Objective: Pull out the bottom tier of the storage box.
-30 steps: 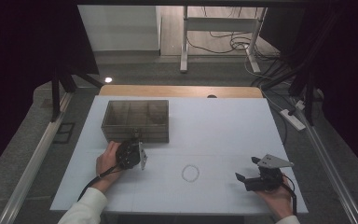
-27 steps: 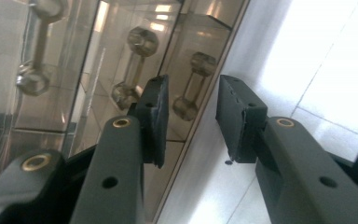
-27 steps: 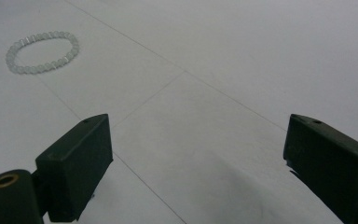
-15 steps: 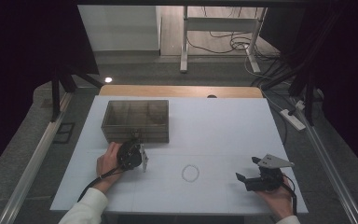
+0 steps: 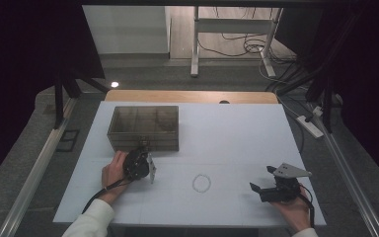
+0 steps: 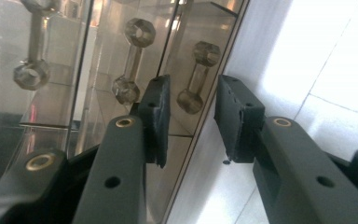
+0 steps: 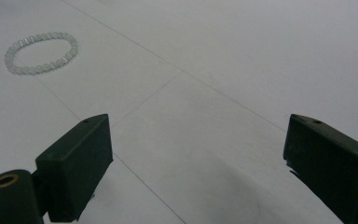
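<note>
The clear acrylic box (image 5: 144, 127) stands glossy and compartmented on the matte white desk (image 5: 237, 138). The left claw (image 6: 191, 116), jaws part-open, straddles its wall ungripped; the right claw (image 7: 196, 163) gapes empty near a bead ring (image 7: 41, 52).

White flat desk (image 5: 237, 133) carries clear compartmented plastic box (image 5: 144, 126) far-left and translucent bead bracelet ring (image 5: 201, 183) near-centre, well apart.

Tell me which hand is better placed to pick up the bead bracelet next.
Right, probably. The right tool stands open and empty, aimed toward the bead bracelet on the white table. The left tool is busy at the clear compartment box, its jaws around a handle.
</note>
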A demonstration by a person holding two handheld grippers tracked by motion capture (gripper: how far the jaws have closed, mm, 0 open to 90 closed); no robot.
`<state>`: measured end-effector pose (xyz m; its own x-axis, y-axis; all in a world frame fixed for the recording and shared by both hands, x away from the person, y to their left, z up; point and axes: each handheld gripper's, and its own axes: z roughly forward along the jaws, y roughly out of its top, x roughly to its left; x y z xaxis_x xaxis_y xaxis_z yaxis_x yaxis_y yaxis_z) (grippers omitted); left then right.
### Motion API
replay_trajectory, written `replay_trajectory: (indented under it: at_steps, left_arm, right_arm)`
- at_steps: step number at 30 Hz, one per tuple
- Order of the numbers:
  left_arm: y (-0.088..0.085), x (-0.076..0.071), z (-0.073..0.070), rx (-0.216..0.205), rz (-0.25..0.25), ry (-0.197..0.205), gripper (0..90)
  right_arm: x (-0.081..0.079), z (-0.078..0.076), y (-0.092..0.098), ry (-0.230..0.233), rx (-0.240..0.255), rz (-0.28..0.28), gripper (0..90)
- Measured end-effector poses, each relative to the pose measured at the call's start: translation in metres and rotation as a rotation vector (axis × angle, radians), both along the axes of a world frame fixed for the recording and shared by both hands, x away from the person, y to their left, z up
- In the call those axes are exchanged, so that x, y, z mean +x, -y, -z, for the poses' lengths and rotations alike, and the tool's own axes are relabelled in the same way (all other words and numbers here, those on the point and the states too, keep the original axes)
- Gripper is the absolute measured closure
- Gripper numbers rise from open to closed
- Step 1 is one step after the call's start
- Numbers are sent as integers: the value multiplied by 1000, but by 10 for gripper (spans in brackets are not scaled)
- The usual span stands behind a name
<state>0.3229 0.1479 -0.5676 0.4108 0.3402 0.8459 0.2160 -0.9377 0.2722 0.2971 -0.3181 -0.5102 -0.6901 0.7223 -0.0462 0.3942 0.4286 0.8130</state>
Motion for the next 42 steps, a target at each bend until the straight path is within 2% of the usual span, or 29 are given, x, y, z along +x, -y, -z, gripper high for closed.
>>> replay_trajectory:
  at_steps: [15,24,31,42]
  left_arm:
    - [2,0,4,17,6,15,672]
    - [1,0,4,10,3,42,746]
    - [1,0,6,38,5,57,760]
    - [1,-2,7,49,15,77,789]
  right_arm:
    - [0,0,0,-3,-4,1,80]
    - [0,0,0,-2,-3,1,80]
    - [0,0,0,-3,-4,2,80]
    - [0,0,0,-3,-4,1,80]
